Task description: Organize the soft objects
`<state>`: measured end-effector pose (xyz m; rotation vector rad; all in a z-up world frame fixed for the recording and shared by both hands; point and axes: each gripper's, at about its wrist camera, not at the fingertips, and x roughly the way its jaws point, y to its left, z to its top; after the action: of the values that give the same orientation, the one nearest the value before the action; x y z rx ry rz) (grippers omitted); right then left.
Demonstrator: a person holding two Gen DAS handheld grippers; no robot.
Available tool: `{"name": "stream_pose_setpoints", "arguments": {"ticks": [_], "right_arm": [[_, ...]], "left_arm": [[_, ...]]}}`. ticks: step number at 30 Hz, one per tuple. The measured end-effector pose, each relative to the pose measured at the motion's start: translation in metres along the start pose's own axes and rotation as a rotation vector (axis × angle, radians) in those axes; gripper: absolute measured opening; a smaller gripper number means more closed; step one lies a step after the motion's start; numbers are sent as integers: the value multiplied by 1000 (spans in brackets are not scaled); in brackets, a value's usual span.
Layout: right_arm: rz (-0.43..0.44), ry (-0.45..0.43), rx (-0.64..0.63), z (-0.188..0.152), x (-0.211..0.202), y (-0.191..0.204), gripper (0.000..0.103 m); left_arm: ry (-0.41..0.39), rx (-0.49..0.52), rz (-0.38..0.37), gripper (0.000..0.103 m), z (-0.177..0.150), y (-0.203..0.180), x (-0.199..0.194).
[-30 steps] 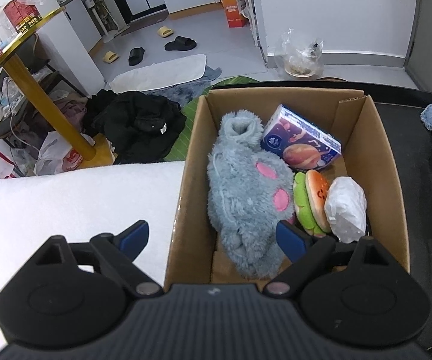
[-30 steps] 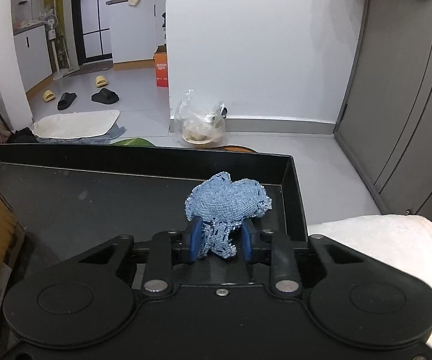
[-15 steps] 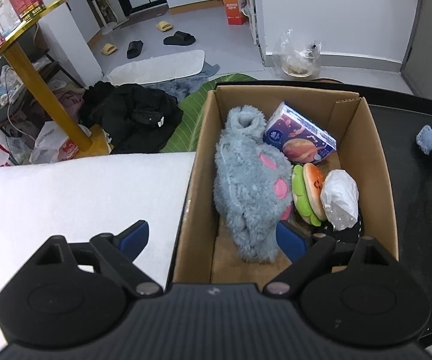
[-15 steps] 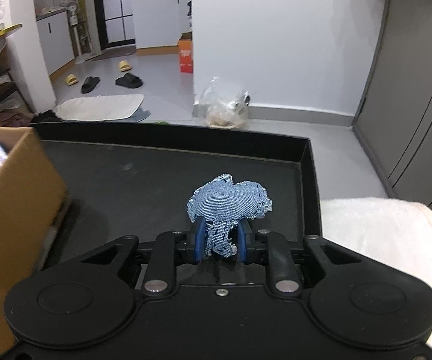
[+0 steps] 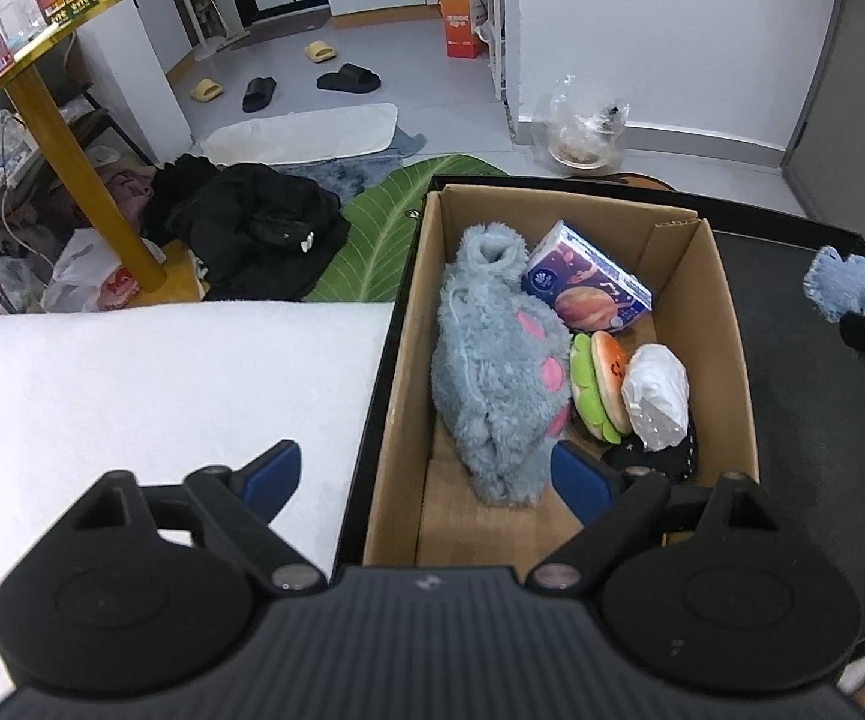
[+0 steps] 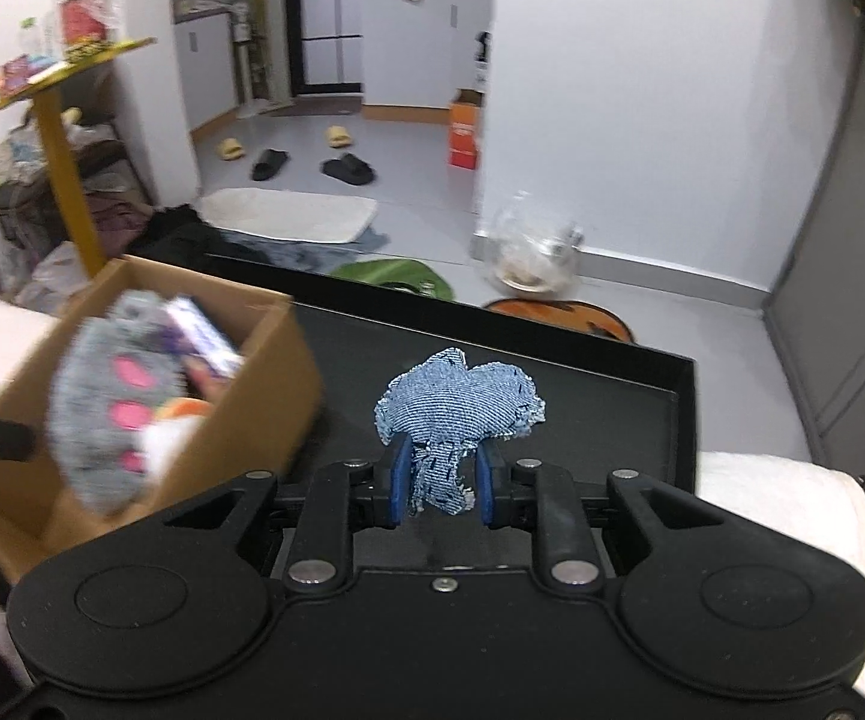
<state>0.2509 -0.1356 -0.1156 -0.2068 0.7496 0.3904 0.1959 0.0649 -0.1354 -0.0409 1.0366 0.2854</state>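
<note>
A: Denim, frayed at the edges: a small blue cloth toy is pinched between the closed jaws of the right gripper, held clear above a black tray.

B: Why is it held up there?

A: Likely for carrying to the cardboard box, which sits on the tray at about nine o'clock from that gripper. The box looks like the collecting place for soft things. Inside it lie a grey plush toy with pink spots, a plush burger, a white plastic bag and a tissue pack printed with planets.

B: And the left gripper?

A: Its jaws stand wide apart, holding nothing. It hovers over the box's near left corner, one blue pad over a white towel, the other over the box.

B: What surrounds them?

A: The tray has raised black walls, with white towelling on both sides. Beyond, at twelve o'clock, a grey tiled floor holds slippers, a pale mat, black clothes in a heap and a yellow-legged table at ten o'clock.
</note>
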Motion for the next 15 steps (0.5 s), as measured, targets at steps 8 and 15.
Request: {"name": "stream_pose_setpoints", "arguments": {"ticks": [8,15], "right_arm": [[61,-24,-39,15,-18,35,22],[92,-44,-60,26,-32,57,12]], "left_arm": [[11,-45,-60,72,-8,14,4],[18,-67,-96,59,-9,18,7]]}}
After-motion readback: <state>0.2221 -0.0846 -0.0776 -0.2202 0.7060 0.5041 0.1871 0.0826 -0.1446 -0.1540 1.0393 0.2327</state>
